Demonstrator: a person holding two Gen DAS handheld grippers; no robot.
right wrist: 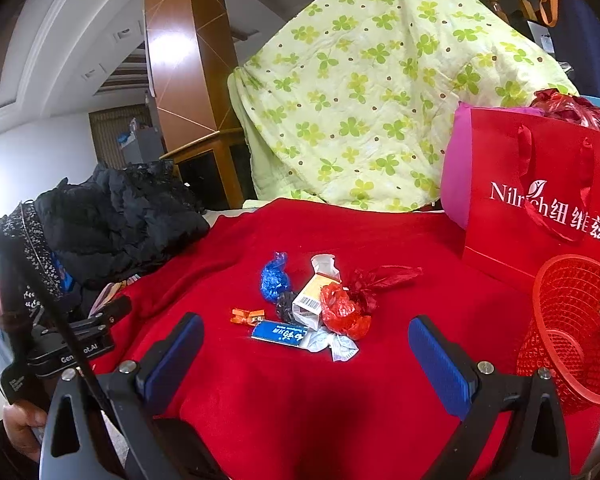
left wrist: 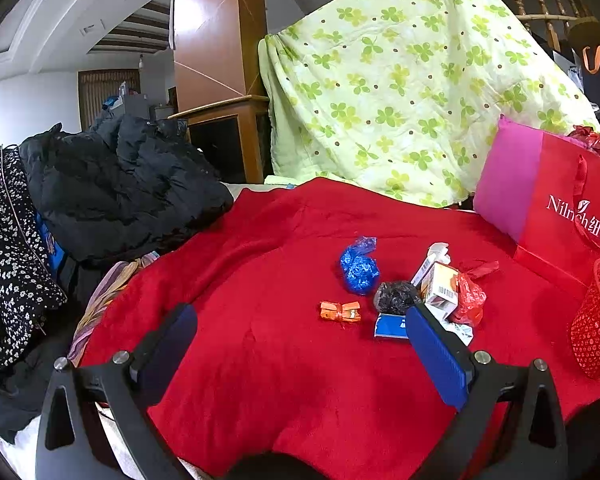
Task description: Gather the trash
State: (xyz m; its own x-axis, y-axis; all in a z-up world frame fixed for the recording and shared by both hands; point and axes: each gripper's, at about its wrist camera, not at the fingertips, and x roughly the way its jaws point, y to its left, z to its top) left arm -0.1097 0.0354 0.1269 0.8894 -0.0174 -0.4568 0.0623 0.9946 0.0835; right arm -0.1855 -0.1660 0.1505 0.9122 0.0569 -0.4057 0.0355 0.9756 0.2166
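Observation:
A pile of trash lies on the red blanket point(left wrist: 260, 360): a crumpled blue wrapper point(left wrist: 359, 266), an orange wrapper point(left wrist: 340, 312), a black crumpled bag point(left wrist: 396, 297), a small white carton point(left wrist: 440, 284), a flat blue packet point(left wrist: 390, 326) and red plastic point(left wrist: 470, 300). The same pile shows in the right wrist view around the carton point(right wrist: 312, 300) and blue packet point(right wrist: 278, 333). A red mesh basket point(right wrist: 576, 328) stands at the right. My left gripper point(left wrist: 300, 344) is open and empty, short of the pile. My right gripper point(right wrist: 306, 354) is open and empty, just before the pile.
A red paper gift bag point(right wrist: 540, 200) stands behind the basket. A green clover quilt point(left wrist: 412, 88) hangs at the back. Black jackets point(left wrist: 120, 184) and floral cloth point(left wrist: 8, 248) lie at the left. The left gripper's body point(right wrist: 72, 344) shows at the right view's left edge.

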